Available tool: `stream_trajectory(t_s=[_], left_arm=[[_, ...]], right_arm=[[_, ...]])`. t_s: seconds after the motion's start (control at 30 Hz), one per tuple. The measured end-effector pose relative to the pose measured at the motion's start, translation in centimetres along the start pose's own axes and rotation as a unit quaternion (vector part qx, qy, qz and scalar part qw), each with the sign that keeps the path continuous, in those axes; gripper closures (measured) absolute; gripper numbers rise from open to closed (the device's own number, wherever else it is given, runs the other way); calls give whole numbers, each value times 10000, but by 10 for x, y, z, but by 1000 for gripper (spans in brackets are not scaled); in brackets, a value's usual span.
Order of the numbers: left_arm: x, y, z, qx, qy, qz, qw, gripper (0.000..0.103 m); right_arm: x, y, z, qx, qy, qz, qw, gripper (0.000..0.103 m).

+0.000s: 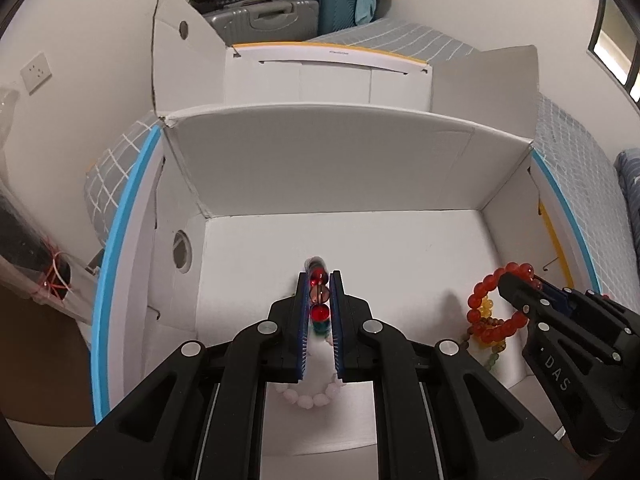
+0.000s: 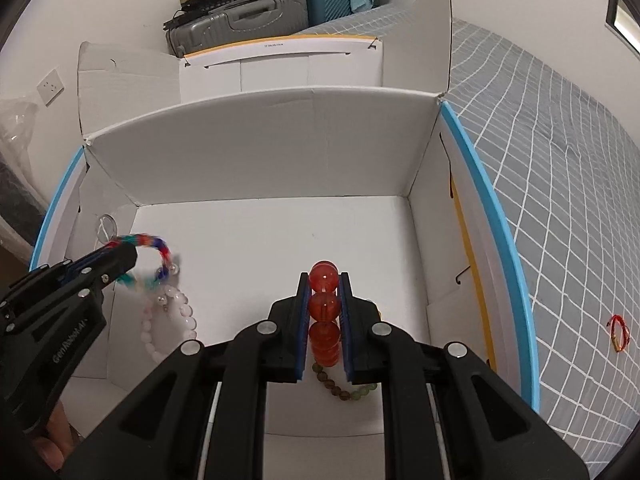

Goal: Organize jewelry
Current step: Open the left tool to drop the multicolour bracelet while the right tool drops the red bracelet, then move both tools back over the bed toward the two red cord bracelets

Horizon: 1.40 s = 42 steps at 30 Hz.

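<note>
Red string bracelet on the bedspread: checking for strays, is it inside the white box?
No, the red string bracelet lies on the checked bedspread outside the white box.

1. White walls enclose the room; a white wall socket (image 1: 37, 72) sits at the left of the frame.
2. A bed with a grey, white-gridded cover (image 2: 560, 184) fills the right side.
3. At top centre, a grey hard suitcase (image 2: 240, 20) and a teal suitcase (image 1: 340, 0) stand against the far wall, with dark clutter stacked on top.
4. A dark-framed window (image 1: 616, 40) shows at the upper right.
</note>
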State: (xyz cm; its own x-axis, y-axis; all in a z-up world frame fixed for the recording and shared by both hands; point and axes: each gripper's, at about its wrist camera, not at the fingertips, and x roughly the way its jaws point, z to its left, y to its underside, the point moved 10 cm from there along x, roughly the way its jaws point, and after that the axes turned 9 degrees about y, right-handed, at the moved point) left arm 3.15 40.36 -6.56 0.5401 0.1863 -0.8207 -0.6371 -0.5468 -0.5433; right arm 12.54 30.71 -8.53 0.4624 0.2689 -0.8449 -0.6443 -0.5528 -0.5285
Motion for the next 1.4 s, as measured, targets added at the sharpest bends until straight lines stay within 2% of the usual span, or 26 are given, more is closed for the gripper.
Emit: stream_trajectory(t_s=[0.27,0.4,0.43,0.47,0.5,0.53,0.6,0.67,0.87,0.97,1.2,1.3,1.4], left_arm=[[1,2,4,6,-13,140,9999,93],[-5,0,7,71,-112,31,9999,91],[-5,0,6,77,-106,38,9999,89],[-6,0,6,80,-85,59,9999,77],[-9,0,5,76,-76,46,9999,69],[-12,-1,5,66,-92,-9,9999,51],[-25,-8,8,82,-252,-272,9993,30],[-34,-13,7,122,-338,-464,9983,23],[-49,-19,-9,168,-202,-677,9974,12],[-57,-21,-22,273,-162,-880,9956,10],[-73,-25,-63,533,61,-1151,9919,6],[-81,-27,-86,648,139,-1265,9897,6],[-86,-26,-116,748,403,-1356,9871,6]], right_arm=[[3,-1,5,-28,36,72,10000,90],[-1,-2,5,-38,52,47,10000,88],[-2,-2,6,-57,46,31,10000,83],[-4,-2,6,-61,46,12,10000,77],[-8,-4,5,-31,59,-39,10000,67],[-12,-6,3,11,50,-119,9999,58],[-22,-11,-1,94,63,-263,9996,45],[-31,-16,-7,128,107,-420,9990,39],[-51,-23,-35,273,332,-748,9963,24],[-56,-22,-51,295,492,-827,9949,24],[-77,-19,-105,645,762,-1160,9882,8],[-86,-16,-133,777,907,-1273,9846,7],[-92,-11,-163,920,1051,-1316,9814,7]])
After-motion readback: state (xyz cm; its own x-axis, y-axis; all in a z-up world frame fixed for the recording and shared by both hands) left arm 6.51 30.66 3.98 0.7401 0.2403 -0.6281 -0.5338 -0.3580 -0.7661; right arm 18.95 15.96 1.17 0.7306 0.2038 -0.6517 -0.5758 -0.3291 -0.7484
